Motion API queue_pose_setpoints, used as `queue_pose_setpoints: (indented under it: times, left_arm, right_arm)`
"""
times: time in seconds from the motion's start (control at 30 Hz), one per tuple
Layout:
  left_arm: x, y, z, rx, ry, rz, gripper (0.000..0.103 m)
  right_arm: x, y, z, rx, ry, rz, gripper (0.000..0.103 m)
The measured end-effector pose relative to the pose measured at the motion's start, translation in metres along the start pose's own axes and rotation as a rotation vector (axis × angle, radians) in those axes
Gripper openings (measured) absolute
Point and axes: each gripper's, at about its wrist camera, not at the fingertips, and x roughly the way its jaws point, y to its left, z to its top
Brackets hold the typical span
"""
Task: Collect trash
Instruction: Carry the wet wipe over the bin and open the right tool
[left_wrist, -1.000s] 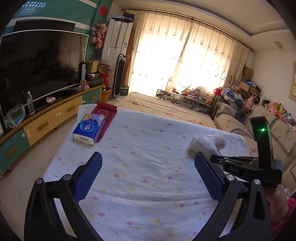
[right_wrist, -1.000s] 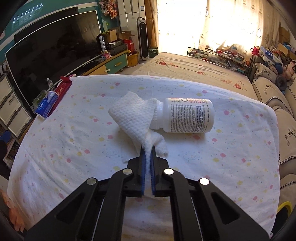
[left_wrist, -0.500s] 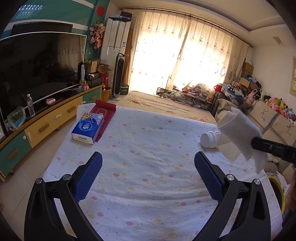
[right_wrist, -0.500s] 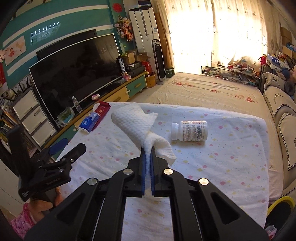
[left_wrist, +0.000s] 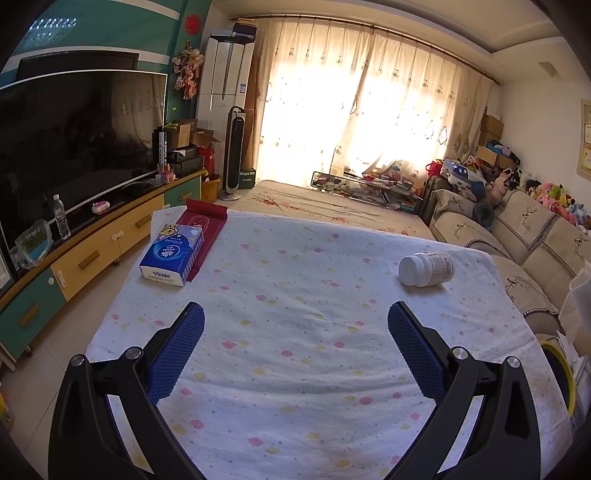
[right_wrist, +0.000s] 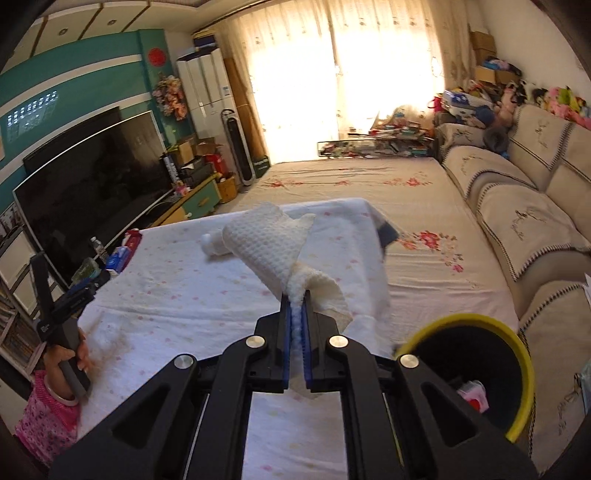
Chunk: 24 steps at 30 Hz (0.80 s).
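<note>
My right gripper (right_wrist: 295, 301) is shut on a crumpled white paper towel (right_wrist: 273, 247) and holds it in the air past the table's right edge, left of and above a yellow-rimmed black bin (right_wrist: 476, 365) on the floor. The bin's rim (left_wrist: 565, 373) and a bit of the towel (left_wrist: 580, 295) show at the far right of the left wrist view. A white pill bottle (left_wrist: 426, 268) lies on its side on the flowered tablecloth (left_wrist: 295, 354); in the right wrist view the towel mostly hides the bottle (right_wrist: 212, 245). My left gripper (left_wrist: 295, 339) is open and empty above the table's near part.
A blue Vinda tissue pack (left_wrist: 171, 254) lies on a red packet (left_wrist: 203, 236) at the table's left edge. A TV cabinet (left_wrist: 85, 254) runs along the left, a sofa (left_wrist: 517, 236) along the right. The bin holds some red and white trash (right_wrist: 472, 397).
My right gripper has lifted the paper towel off the table and carried it right, over toward the bin. The pill bottle stays lying on the cloth. The left gripper has not moved.
</note>
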Motion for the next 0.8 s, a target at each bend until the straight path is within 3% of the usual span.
queue_pose_setpoints:
  times: [0.23,0.37,0.43,0.53,0.63,0.8]
  left_arm:
    - [0.0,-0.002,-0.001,0.012,0.005,0.001,0.098]
    - [0.001,-0.004,-0.001,0.019,0.009,0.003,0.098]
    - [0.002,-0.004,-0.001,0.02,0.009,0.003,0.098]
    - [0.002,-0.004,-0.002,0.022,0.01,0.001,0.098]
    - [0.003,-0.006,-0.003,0.025,0.014,-0.005,0.098]
    - [0.004,-0.011,-0.004,0.045,0.023,-0.023,0.098]
  right_arm:
    - [0.0,-0.092,-0.051,0.169,0.061,-0.19,0.006]
    - [0.012,-0.125,-0.071,0.226,0.093,-0.246,0.006]
    - [0.02,-0.134,-0.077,0.226,0.115,-0.276,0.013]
    - [0.028,-0.137,-0.079,0.22,0.124,-0.335,0.034]
    - [0.022,-0.128,-0.07,0.213,0.084,-0.371,0.037]
    - [0.019,-0.074,-0.016,0.172,-0.062,-0.234,0.048]
